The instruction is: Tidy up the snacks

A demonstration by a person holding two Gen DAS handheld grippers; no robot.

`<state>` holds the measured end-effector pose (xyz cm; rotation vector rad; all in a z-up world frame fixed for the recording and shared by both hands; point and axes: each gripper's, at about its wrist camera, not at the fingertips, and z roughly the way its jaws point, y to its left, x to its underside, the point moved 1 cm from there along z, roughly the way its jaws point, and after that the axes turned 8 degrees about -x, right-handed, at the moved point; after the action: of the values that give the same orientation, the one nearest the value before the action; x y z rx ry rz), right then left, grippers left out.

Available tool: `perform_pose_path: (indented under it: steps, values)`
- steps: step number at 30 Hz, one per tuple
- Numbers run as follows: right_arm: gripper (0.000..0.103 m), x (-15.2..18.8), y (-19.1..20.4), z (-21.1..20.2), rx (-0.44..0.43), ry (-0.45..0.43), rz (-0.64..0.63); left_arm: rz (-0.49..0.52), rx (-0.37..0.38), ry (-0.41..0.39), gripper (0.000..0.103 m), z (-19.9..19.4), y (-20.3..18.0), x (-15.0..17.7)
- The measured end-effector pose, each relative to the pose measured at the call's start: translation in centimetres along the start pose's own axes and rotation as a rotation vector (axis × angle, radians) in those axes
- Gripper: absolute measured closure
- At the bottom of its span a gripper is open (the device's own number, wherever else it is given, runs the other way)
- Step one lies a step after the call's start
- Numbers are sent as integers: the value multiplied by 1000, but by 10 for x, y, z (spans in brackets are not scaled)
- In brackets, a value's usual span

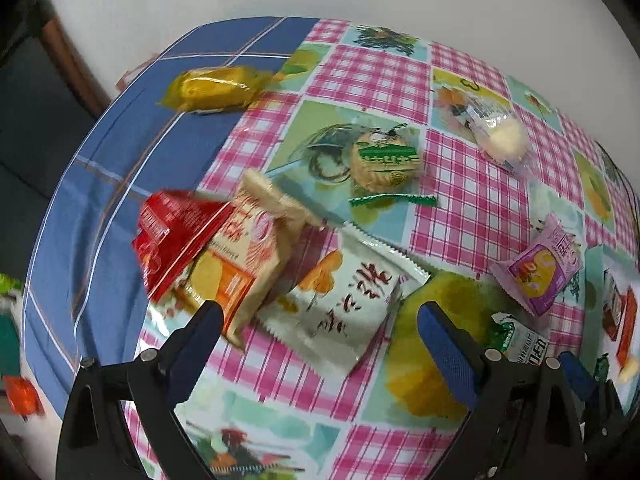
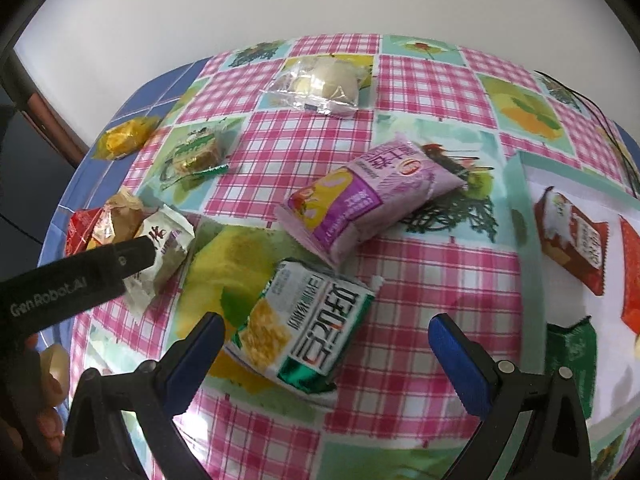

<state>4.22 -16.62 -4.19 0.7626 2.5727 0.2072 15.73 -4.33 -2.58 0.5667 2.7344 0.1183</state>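
1. My left gripper (image 1: 320, 320) has its jaws wide apart and empty, hanging over the white snack packet with orange print and dark characters (image 1: 340, 300), which lies between the fingertips' lines on the pink-checked plastic tablecloth (image 1: 472, 200).
2. My right gripper (image 2: 326, 334) is also spread open, holding nothing, above the green-and-white foil cracker packet (image 2: 304, 320).
3. Toward the cloth's left edge, where a blue checked cloth (image 1: 100, 200) shows, a red foil packet (image 1: 176, 232) and a beige-and-orange biscuit packet (image 1: 244, 256) overlap, crowding the white packet's left side.
4. A yellow wrapped cake (image 1: 212, 88) sits near the far left edge on the blue cloth.
5. The centre is looser: a round biscuit in a green-labelled clear wrapper (image 1: 384, 160) and a clear bag with a pale bun (image 1: 500, 136) lie well apart toward the far edge.
6. A pink-purple pillow packet (image 2: 368, 200) lies just beyond the green packet, nearly touching it.
7. At the right edge, a white tray with a pale green rim (image 2: 524, 216) holds red and green packets.
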Motion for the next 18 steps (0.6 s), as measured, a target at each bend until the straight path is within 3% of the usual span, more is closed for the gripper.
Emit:
perform_pose_path:
  steps: [13,18]
  values:
    - [0,-6,5,21,25,25,-9,70,-7,-20,7,17,-9,-9]
    - [4,-6,2,20,40,22,-3,89,13,-16,21,13,-11,-10]
